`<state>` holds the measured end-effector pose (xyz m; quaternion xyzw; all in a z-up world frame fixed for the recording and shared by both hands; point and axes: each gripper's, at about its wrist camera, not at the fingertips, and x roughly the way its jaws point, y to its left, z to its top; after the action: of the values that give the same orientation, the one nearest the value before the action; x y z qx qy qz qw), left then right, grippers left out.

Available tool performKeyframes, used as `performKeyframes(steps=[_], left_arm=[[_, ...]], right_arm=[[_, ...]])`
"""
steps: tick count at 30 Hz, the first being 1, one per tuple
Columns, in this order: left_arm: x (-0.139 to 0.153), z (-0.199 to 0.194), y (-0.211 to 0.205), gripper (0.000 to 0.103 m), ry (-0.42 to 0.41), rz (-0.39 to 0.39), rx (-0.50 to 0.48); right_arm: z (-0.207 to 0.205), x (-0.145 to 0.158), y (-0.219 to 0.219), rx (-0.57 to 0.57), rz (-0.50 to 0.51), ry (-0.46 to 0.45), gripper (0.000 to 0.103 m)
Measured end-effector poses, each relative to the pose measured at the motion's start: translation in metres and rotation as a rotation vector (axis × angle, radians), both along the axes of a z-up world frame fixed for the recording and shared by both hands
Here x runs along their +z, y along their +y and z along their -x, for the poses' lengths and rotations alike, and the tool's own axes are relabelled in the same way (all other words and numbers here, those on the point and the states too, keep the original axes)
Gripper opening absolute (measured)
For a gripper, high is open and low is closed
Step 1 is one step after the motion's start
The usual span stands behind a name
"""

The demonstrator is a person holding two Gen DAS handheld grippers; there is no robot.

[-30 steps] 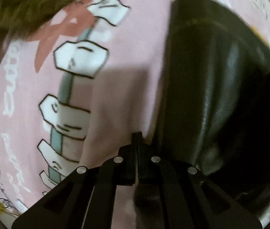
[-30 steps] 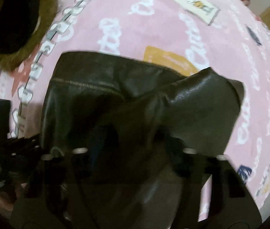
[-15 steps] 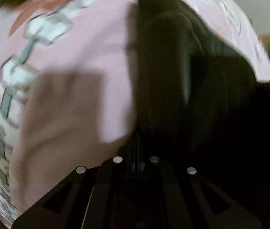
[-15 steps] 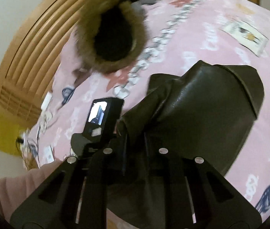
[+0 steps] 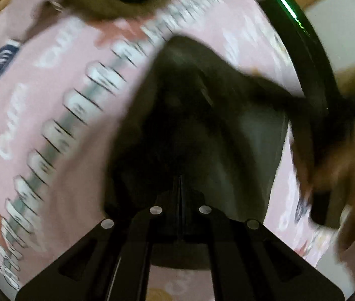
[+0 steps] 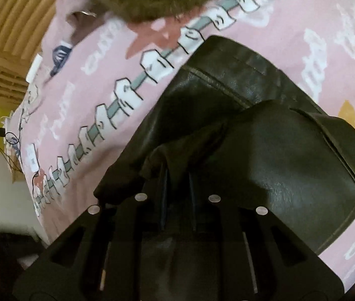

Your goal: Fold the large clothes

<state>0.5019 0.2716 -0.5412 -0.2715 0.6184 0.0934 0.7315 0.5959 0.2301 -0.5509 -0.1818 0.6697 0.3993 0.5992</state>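
A dark leather jacket (image 6: 265, 135) lies partly folded on a pink bedspread (image 6: 82, 105) printed with white lettering and a white picket-fence pattern. The right gripper (image 6: 177, 175) has its two fingers close together with a fold of the jacket pinched between them, leather draped over the tips. In the blurred left wrist view, the left gripper (image 5: 180, 183) has its fingers pressed together, only a thin line between them, at the jacket's near edge; whether fabric is caught there cannot be told. A brown fur-trimmed hood (image 6: 162, 2) rests on the bedspread beyond the jacket. A slatted wooden headboard (image 6: 14, 22) stands at the far left.
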Motion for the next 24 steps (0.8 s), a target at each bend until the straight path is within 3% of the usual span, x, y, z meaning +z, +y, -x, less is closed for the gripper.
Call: performKeyframes(steps=[2,4,7,11,12,13,14,16,20,21,24], left_arm=[[-0.034,0.002,-0.029,0.001,0.089,-0.039,-0.022],[-0.054,0.002,-0.045,0.001,0.139,-0.144,-0.043],[-0.066,0.005,-0.049,0.002,0.160,-0.167,-0.021],[-0.073,0.004,-0.050,0.002,0.168,-0.189,-0.060],[-0.075,0.004,-0.051,0.002,0.170,-0.198,-0.076],[-0.076,0.004,-0.051,0.002,0.171,-0.203,-0.084],[-0.077,0.003,-0.052,0.002,0.172,-0.211,-0.100],[-0.079,0.002,-0.053,0.002,0.178,-0.230,-0.123],[-0.080,-0.002,-0.053,0.002,0.202,-0.233,-0.137],[-0.076,-0.005,-0.050,0.002,0.210,-0.220,-0.127],[-0.061,-0.023,-0.042,0.002,0.219,-0.191,-0.122]], right_arm=[[-0.002,-0.004,0.005,0.017,0.025,0.008,0.015],[-0.005,-0.009,0.004,0.013,0.035,0.055,0.025],[-0.008,-0.003,-0.005,-0.024,0.000,0.108,0.029],[-0.017,0.038,-0.042,-0.147,-0.124,0.079,0.032],[-0.020,0.054,-0.061,-0.201,-0.175,0.068,0.042],[-0.020,0.072,-0.083,-0.263,-0.223,0.007,0.066],[-0.017,0.084,-0.100,-0.303,-0.236,-0.062,0.072],[-0.003,0.095,-0.132,-0.360,-0.255,-0.140,0.073],[0.048,0.061,-0.185,-0.476,-0.144,-0.168,0.069],[0.056,0.049,-0.190,-0.480,-0.124,-0.148,0.063],[0.082,-0.007,-0.190,-0.487,-0.073,-0.032,0.062]])
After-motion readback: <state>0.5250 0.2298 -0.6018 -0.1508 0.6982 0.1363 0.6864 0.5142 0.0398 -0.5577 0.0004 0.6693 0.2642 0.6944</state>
